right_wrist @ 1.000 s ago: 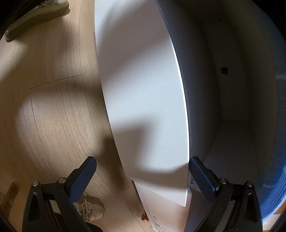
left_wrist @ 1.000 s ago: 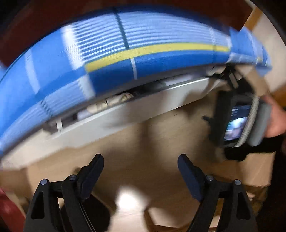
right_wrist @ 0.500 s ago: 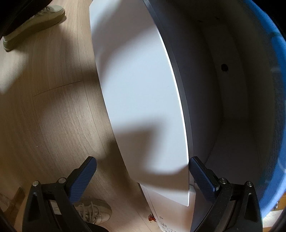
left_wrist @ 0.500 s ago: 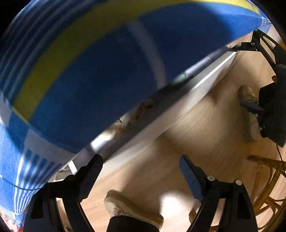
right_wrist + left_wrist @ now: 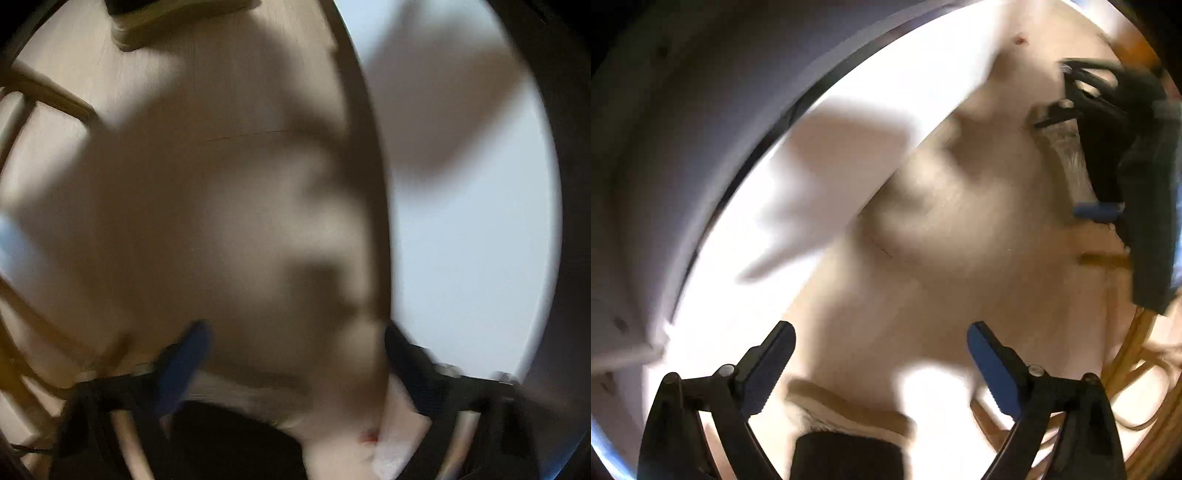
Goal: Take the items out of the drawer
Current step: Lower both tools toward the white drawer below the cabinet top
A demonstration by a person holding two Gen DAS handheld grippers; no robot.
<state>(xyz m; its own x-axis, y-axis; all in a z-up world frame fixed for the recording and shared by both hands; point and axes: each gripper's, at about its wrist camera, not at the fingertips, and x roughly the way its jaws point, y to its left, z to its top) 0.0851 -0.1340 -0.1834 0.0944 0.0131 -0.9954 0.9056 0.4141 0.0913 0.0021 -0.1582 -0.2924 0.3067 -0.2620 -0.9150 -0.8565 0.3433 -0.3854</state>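
I look straight down through both wrist cameras; both views are smeared by motion, the right one badly.

Left gripper [image 5: 881, 363]: its black-and-blue fingers stand wide apart and are opening further, with nothing between them but the pale wood-grain laminate floor [image 5: 960, 206]. A person's light-coloured shoe [image 5: 849, 410] sits just under the fingers at the bottom edge.

Right gripper [image 5: 295, 354]: its jaws are closing, yet a broad gap shows between the blurred fingers and I see no object in it, only floor. I report it as empty. In the left view it appears as a dark mass at the right edge, over the floor.

The white flat-fronted drawer [image 5: 783, 206] lies as a long bright panel running from lower left to upper right of the left view, with its grey, shadowed interior beyond the dark rim at far left. In the right view the same white panel [image 5: 472, 236] runs top to bottom along the right side. I can make out no items inside it from either camera.

Governing relation: the drawer lies to the left of the left tongs and to the right of the right tongs, its long axis passing beside both. By my judgement the left gripper is nearer the cavity and would need to shift across the front panel before descending.

A light brown rattan chair frame [image 5: 1134, 369] stands close by, a possible snag.
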